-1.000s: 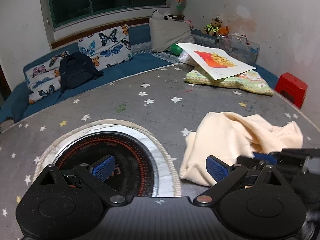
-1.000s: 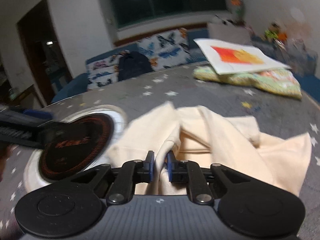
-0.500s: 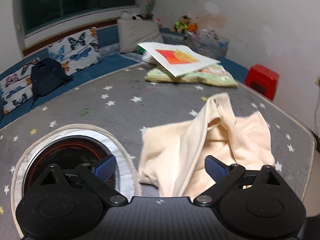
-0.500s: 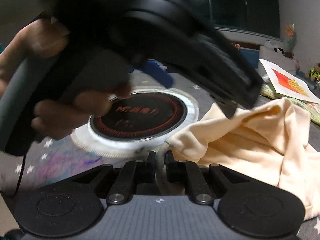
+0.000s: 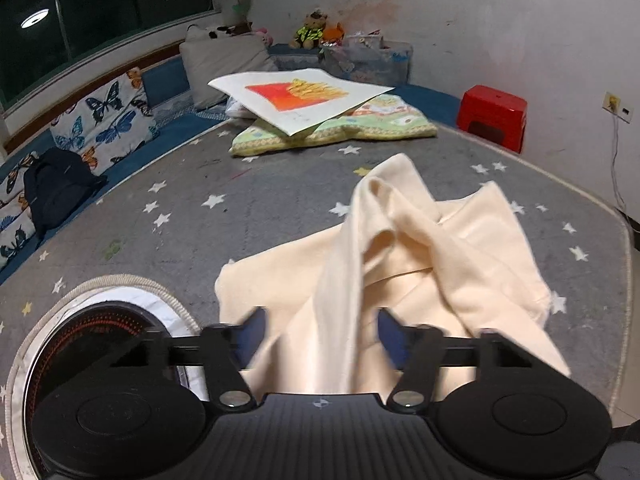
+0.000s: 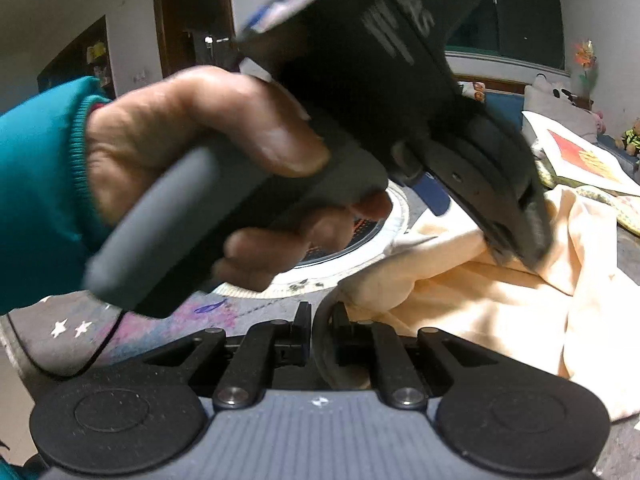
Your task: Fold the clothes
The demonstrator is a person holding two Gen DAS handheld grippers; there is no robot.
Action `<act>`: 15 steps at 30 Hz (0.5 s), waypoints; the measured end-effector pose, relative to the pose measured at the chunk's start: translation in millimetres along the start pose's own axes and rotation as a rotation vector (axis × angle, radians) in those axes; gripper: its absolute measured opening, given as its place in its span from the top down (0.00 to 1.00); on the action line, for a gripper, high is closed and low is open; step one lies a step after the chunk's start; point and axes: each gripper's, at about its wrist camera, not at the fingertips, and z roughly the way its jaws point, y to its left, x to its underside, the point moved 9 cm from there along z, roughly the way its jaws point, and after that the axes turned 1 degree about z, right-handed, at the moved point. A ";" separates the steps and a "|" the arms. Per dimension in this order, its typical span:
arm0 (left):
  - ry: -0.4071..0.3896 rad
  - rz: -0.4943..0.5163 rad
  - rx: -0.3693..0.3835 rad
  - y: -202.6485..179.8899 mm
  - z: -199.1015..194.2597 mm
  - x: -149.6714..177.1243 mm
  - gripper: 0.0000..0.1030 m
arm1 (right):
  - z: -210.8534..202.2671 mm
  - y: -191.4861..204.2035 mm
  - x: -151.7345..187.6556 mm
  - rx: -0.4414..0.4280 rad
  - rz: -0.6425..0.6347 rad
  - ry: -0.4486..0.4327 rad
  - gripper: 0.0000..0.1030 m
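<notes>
1. On the grey star-patterned rug [image 5: 280,208], the cream garment [image 5: 420,264] is lying crumpled at 12 o'clock of the left gripper [image 5: 318,334]; only this view is showing it whole.
2. The left gripper's jaws are standing spread, a raised fold of cloth sitting between them.
3. The right gripper [image 6: 320,328] is pinching the garment's edge with jaws pressed together.
4. From the right wrist view, the person's left hand [image 6: 208,160] is gripping its handle at 10 o'clock.

In my left wrist view, the garment [image 5: 404,264] lies on the rug [image 5: 248,208] at centre frame, the round mat [image 5: 120,320] beside it at lower left. Behind, a cushion [image 5: 360,128] bears a sheet of paper [image 5: 300,98]; a stool [image 5: 494,118] stands at upper right.
</notes>
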 end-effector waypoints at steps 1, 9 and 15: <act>0.005 -0.010 0.000 3.1 1.9 1.6 0.69 | -0.8 1.6 -0.3 -0.002 -0.002 0.001 0.91; 0.001 -0.074 -0.011 27.4 -1.0 12.8 0.91 | -26.7 -7.3 -5.1 0.005 0.036 -0.016 0.85; -0.010 -0.081 -0.005 28.7 -4.9 14.1 0.93 | -51.2 -63.5 -20.2 0.126 0.070 -0.061 0.72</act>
